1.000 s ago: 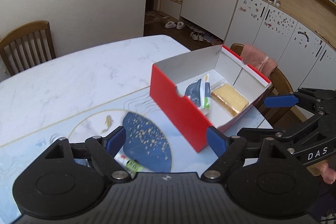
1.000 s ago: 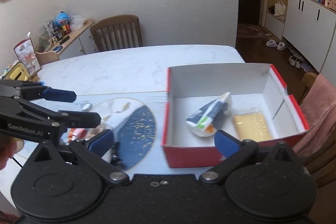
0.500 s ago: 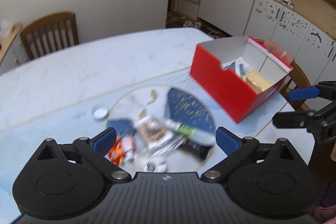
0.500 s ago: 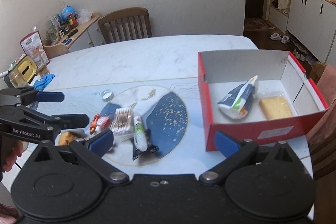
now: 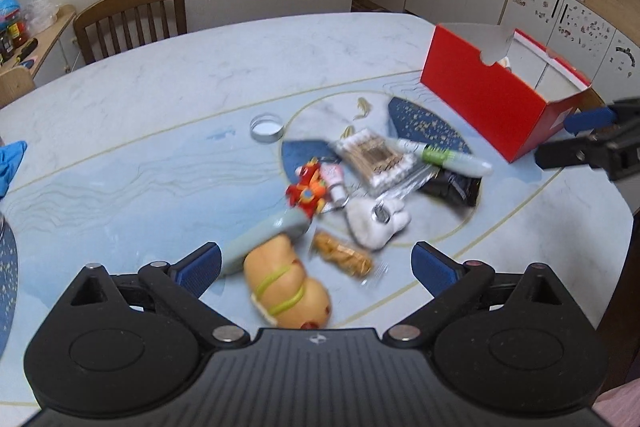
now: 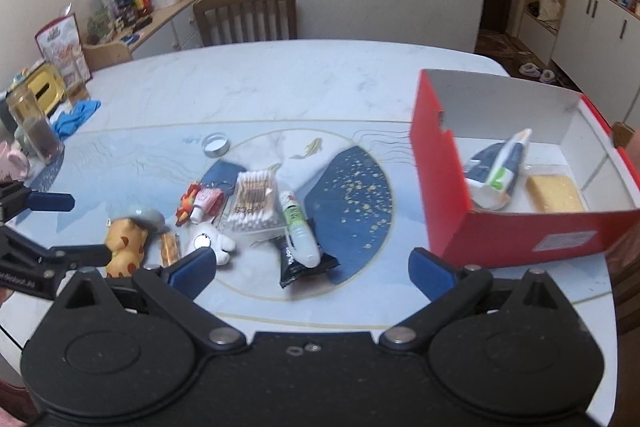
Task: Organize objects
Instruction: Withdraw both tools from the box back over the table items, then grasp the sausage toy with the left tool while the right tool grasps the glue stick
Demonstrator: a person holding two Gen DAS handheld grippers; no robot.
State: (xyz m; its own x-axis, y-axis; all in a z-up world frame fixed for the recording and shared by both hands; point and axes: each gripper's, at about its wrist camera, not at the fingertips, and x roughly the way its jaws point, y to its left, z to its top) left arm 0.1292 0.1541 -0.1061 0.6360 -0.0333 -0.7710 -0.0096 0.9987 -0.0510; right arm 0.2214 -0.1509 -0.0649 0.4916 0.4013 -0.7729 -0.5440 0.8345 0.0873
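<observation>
- The left gripper (image 5: 316, 265) hangs over the near end of the pile with its blue pads spread wide and nothing pinched between them
- Below its gap lies an orange plush toy (image 5: 286, 287) with green-yellow bands, and just beside that a small packet of biscuits (image 5: 342, 257)
- A pale grey-green object (image 5: 266, 233) leans against the plush toy's far end; its shape is too blurred to name
- The right gripper (image 6: 312, 269) is released as well, jaws wide apart and empty, held above the table's near edge
- Under its view a black sachet (image 6: 306, 263) lies on the dark blue part of the table print, with a white tube with a green label (image 6: 298, 229) resting across it
- A clear pack of cotton swabs (image 6: 254, 203) sits just left of the tube, touching it
- Left of the swabs are a small pink-and-white bottle (image 6: 204, 205) and a red-and-orange toy (image 6: 186, 205), close together
- A white plush toy with a metal ring (image 6: 210, 243) lies in front of them
- A round metal lid (image 6: 216, 144) sits apart, farther back on the marble table (image 6: 280, 79)
- The red cardboard box (image 6: 440, 195) stands open at the right end of the table, well apart from the pile
- Inside it lie a blue-and-white tube (image 6: 498, 171) and, beside that, a wrapped yellow sponge (image 6: 554, 193)
- Blue gloves (image 6: 76, 113) and glass jars (image 6: 34, 131) stand at the far left edge
</observation>
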